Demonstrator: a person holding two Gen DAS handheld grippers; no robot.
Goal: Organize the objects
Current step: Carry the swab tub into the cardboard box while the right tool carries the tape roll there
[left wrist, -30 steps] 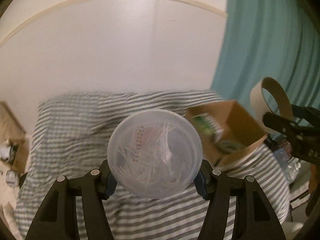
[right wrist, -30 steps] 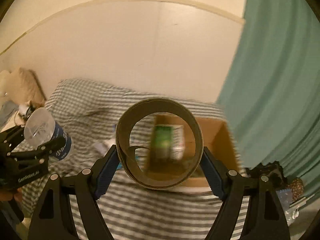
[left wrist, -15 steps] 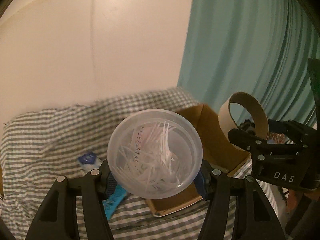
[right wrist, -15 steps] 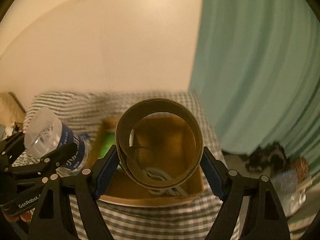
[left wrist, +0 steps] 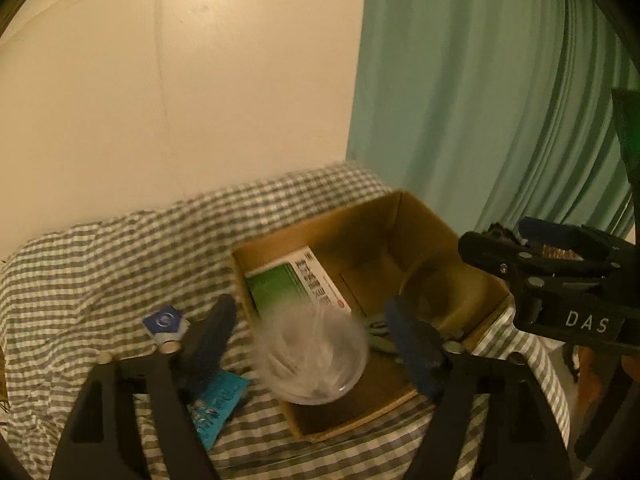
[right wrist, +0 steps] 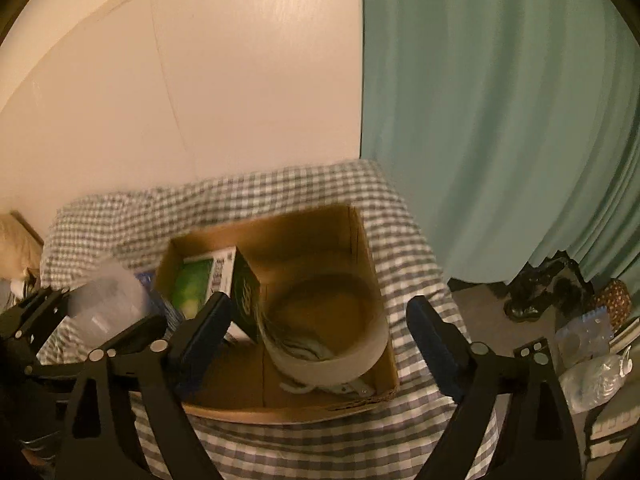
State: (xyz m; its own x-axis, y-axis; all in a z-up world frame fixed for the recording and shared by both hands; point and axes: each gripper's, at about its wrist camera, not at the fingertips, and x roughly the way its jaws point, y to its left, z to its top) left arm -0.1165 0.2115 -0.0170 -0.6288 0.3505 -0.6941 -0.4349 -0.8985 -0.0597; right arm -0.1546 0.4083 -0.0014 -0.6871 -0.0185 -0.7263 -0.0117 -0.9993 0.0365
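A cardboard box (left wrist: 416, 236) lies on the checked bedcover (left wrist: 100, 264), with a green-and-white carton (left wrist: 296, 284) inside it. My left gripper (left wrist: 310, 340) hangs over the box's near corner with its jaws opening. The clear round tub of white sticks (left wrist: 312, 356) is blurred between the pads, loose from both. My right gripper (right wrist: 320, 336) is over the box (right wrist: 304, 224) too, jaws opening. The brown tape roll (right wrist: 332, 332) sits blurred inside the box with a gap to each pad. In the right wrist view the tub (right wrist: 106, 300) shows at the left.
A blue packet (left wrist: 216, 400) and a small blue sachet (left wrist: 164, 322) lie on the bedcover left of the box. A teal curtain (right wrist: 500, 120) hangs on the right, a pale wall behind. Clutter lies on the floor (right wrist: 588, 332) at the right.
Both grippers moved right over the box and let go. The tub has dropped from the left pads, and the tape roll has fallen from the right pads into the box.
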